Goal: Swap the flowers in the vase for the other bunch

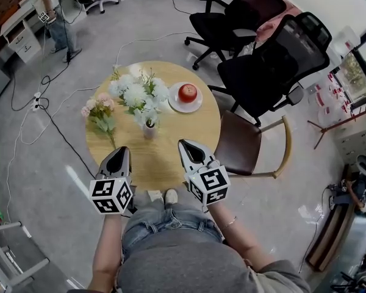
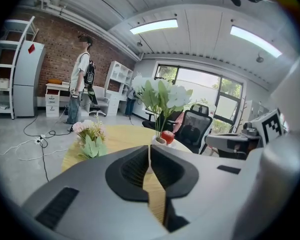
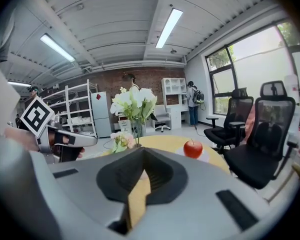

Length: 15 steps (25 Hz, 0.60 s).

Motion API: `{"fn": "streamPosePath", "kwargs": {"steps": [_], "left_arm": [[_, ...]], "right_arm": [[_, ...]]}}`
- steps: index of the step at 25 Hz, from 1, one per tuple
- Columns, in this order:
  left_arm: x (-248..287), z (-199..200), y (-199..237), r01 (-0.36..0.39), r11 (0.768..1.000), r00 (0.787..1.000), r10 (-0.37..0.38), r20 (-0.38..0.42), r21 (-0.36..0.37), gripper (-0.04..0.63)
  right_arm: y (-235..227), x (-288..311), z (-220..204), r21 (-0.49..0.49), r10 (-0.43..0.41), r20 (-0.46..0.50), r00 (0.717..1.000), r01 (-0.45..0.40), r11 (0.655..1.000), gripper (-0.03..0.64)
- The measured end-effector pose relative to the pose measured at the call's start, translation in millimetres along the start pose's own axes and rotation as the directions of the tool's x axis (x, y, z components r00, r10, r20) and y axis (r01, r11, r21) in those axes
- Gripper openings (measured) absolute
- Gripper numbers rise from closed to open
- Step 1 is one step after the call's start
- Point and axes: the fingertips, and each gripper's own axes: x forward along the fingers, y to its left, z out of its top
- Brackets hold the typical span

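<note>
Vase (image 1: 149,130) partly hidden under white flowers (image 1: 136,94), pink bunch (image 1: 99,113) beside

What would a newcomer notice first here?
The white flowers in a small vase at the middle of the round wooden table draw the eye first, a pink bunch lying to their left and a red apple on a white plate to their right. At the near edge, the left gripper and right gripper are both shut, empty.

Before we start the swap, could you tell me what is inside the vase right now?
The white bunch stands in the small vase; the stem ends inside it are hidden. The pink bunch lies on the table beside it.
</note>
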Motion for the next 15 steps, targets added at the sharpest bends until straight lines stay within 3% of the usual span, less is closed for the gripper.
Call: {"fn": "streamPosePath", "kwargs": {"steps": [15], "left_arm": [[-28, -14, -20, -0.034, 0.999, 0.999, 0.034, 0.004, -0.002, 0.026]], "right_arm": [[11, -27, -5, 0.013, 0.040, 0.022, 0.999, -0.040, 0.999, 0.009]]}}
